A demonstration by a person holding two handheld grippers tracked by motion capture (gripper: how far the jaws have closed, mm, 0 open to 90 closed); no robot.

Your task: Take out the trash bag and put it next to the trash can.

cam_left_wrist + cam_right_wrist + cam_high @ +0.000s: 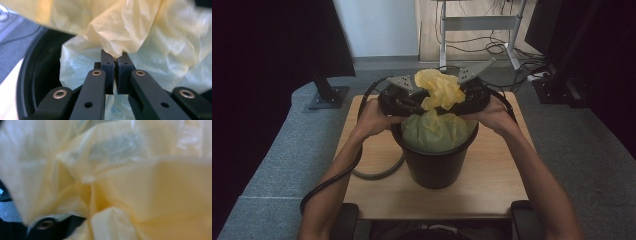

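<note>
Yellow plastic film is pinched between the left gripper (115,62)'s two black jaws, which stand almost together on a fold of the bag (120,32), a grip tight enough to keep the thin sheet from slipping. In the high view that left gripper (404,97) and the right gripper (472,92) meet above the bucket (434,165), each held in one of the person's hands, with the gathered top of the bag (439,87) bunched up between them. The right gripper view is swamped by crumpled film pressed close to the lens (a brass rivet (45,223) peeks out low at the left), so whether that gripper's jaws are clamped on the plastic or merely buried in it cannot be told. Holding the film from both sides seems meant to spread or lift the bag's mouth, since one grip alone would let it sag. Below the grippers, the paler body of the bag fills the black bucket up to its rim, so the bag is partly seated inside while its upper part is raised clear. The bucket stands near the middle of a small wooden table (492,195), close enough that both forearms reach it easily, and a grey cable (377,172) loops on the tabletop beside it.
</note>
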